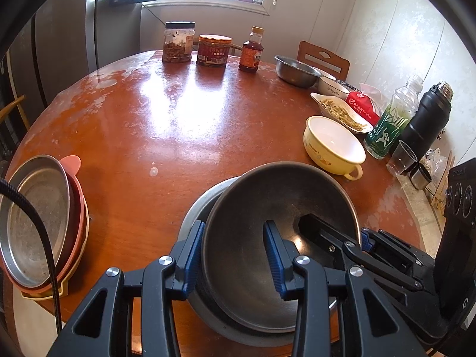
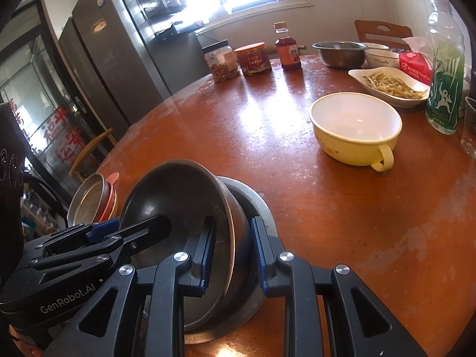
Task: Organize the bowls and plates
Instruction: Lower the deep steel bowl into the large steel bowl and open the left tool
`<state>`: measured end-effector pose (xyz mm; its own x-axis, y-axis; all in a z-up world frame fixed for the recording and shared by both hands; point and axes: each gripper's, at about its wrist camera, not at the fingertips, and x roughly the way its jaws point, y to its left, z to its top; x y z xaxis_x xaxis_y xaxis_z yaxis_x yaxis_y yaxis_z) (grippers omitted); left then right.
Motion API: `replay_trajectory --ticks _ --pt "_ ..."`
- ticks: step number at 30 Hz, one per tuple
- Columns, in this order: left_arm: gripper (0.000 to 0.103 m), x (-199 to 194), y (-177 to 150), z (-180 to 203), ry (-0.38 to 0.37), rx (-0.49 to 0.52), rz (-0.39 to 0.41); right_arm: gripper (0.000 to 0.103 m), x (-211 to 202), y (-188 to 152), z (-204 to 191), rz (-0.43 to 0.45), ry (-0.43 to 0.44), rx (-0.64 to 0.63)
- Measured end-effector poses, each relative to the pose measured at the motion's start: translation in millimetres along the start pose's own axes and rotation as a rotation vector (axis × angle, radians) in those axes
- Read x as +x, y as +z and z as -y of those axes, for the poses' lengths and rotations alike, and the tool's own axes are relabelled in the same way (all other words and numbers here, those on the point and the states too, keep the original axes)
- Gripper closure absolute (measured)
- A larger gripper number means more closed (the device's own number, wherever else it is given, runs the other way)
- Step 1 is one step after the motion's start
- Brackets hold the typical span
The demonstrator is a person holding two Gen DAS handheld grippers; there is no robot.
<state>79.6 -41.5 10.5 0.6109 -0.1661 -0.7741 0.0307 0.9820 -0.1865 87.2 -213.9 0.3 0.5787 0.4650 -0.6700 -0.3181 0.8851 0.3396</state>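
Steel bowl (image 1: 276, 208), tilted over a second bowl (image 1: 205, 205) on the counter (image 1: 148, 125), is pinched at opposite rims by left gripper (image 1: 235, 255) and right gripper (image 2: 232, 253), so it could be dropped askew if released unevenly.

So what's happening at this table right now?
A person is working two handheld grippers on one dark metal bowl. The left gripper and the right gripper each clamp its rim from opposite sides, holding it tilted in a grey metal bowl on the round wooden table. A stack of plates sits at the table's left edge; a yellow handled bowl stands apart, untouched.
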Motion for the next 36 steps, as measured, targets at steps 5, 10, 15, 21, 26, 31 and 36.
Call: replay_trajectory --ticks 5,10,15,21,26,31,36 --pt "0.064 1.3 -0.4 -0.9 0.001 0.007 -0.001 0.080 1.3 -0.9 -3.8 0.008 -0.026 -0.026" --pt "0.064 2.1 -0.4 -2.6 -0.011 0.002 -0.002 0.079 1.4 -1.4 -6.1 0.012 -0.042 -0.040" --pt "0.064 2.5 0.0 -2.6 -0.016 0.006 -0.003 0.079 0.9 -0.6 -6.3 0.010 -0.047 -0.050" --pt "0.064 1.5 -0.7 -3.3 -0.020 0.005 -0.001 0.078 0.9 -0.1 -6.4 0.007 -0.043 -0.047" --pt "0.063 1.5 -0.9 -4.0 -0.022 0.007 0.000 0.078 -0.4 -0.9 -6.5 0.008 -0.048 -0.046" --pt "0.063 1.5 -1.2 -4.0 -0.024 0.004 0.000 0.077 -2.3 -0.9 -6.5 0.014 -0.047 -0.043" --pt "0.063 1.8 -1.4 -4.4 -0.023 0.005 -0.001 0.077 -3.4 -0.2 -7.2 0.018 -0.051 -0.039"
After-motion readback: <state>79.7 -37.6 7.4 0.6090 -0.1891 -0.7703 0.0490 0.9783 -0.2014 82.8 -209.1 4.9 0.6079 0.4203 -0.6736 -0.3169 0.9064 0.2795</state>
